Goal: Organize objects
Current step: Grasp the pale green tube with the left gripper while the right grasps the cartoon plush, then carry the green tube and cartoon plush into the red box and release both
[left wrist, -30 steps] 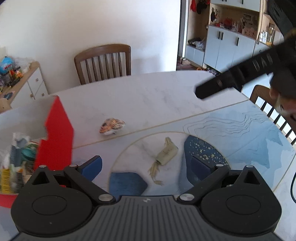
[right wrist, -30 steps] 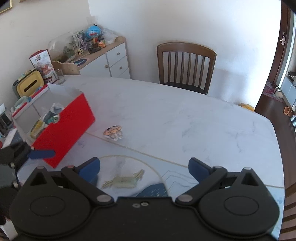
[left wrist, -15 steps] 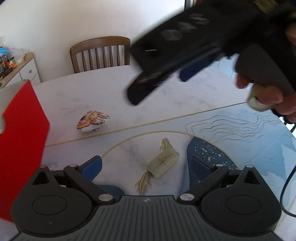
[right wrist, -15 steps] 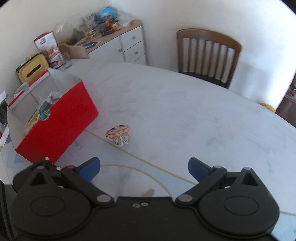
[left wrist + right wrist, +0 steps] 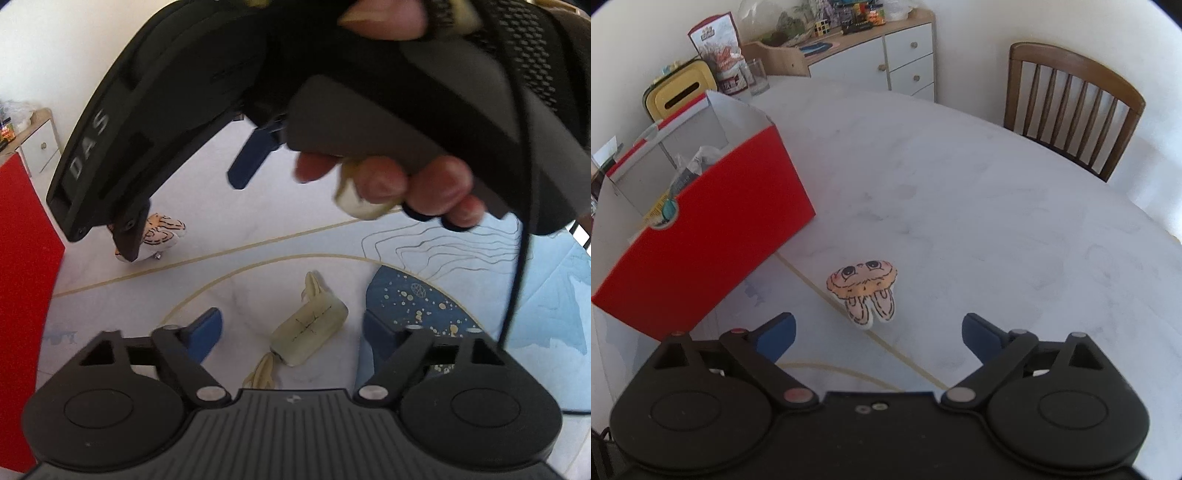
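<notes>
— How do the left gripper's [image 5: 291, 332] fingers stand?

— Parted, and they have just been closing in. The pale squid toy [image 5: 308, 332] lies on the desk [image 5: 258, 206] between them, slanted, nearer the right-hand finger. As far as I can make out neither pad presses on it, though that finger's edge sits close against the toy's far end.

— And the right gripper [image 5: 879, 332]?

— Spread wide, narrowing a little just now, holding nothing. The cartoon cushion toy [image 5: 863, 291] rests on the desk just ahead of the gap between its fingers, a bit left of centre, apart from both pads.

— How many things to tidy, then?

— Two loose toys on the desk, one for each gripper. One red box [image 5: 713, 236] stands beyond the right gripper's left finger, open on top with some packets inside.

— Anything in the way?

— From the left gripper's side, the right gripper and the hand [image 5: 406, 184] gripping it fill the space above the fingers and cover part of the cushion toy. One wooden chair [image 5: 1071, 107] stands past the desk's far edge, and one white cabinet [image 5: 882, 62] cluttered on top.
</notes>
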A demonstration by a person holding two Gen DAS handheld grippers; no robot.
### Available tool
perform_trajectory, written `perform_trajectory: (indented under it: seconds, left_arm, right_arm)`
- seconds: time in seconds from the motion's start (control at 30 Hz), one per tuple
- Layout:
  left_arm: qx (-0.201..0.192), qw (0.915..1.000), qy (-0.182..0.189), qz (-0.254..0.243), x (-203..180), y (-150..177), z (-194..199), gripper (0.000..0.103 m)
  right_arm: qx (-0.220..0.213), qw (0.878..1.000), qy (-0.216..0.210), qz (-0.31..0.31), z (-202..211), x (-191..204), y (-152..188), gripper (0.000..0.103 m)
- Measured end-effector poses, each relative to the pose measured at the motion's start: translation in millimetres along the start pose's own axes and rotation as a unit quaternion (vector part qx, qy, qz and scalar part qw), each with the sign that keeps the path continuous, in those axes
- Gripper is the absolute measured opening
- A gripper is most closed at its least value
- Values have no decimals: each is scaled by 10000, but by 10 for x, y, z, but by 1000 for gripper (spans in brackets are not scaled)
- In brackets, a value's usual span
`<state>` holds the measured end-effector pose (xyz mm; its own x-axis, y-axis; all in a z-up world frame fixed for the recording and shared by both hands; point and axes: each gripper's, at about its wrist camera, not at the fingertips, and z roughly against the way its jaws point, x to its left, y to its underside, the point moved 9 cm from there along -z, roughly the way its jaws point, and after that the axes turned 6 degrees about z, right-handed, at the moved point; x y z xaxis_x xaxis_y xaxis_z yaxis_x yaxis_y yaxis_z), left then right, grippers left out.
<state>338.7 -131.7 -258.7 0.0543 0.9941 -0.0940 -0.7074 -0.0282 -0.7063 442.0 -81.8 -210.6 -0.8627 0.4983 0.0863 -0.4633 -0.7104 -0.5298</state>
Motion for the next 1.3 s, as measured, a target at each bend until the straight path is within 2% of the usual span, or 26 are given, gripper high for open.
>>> perform_trajectory:
  seconds: [0.13,0.37,0.53,0.7,1.0,1.3]
  left_arm:
    - [-35,9999,-3,-115,4,3,15,66]
    - [-51,9993,113,-345,-62,22,70,42]
    - [-80,9992,58,-376,-71,26,102,36]
    - [-45,9994,44,-327,-60,9,125,31]
    - [48,9999,35,-87,-29,-55,178,22]
    - [-72,9997,-221,76,24,-194,313,20]
  right_arm:
    - [3,10000,-13,64,-77,-3,-30,92]
    - [1,9997,-39,234,-218,26,-100,82]
    - [44,9994,-12,332,-324,49,-140,73]
    - [50,9992,-35,383,-359,90,-162,49]
    - [-5,9994,155,297,-195,93,-148,44]
    - [-116,9993,362,-34,328,-13,92,43]
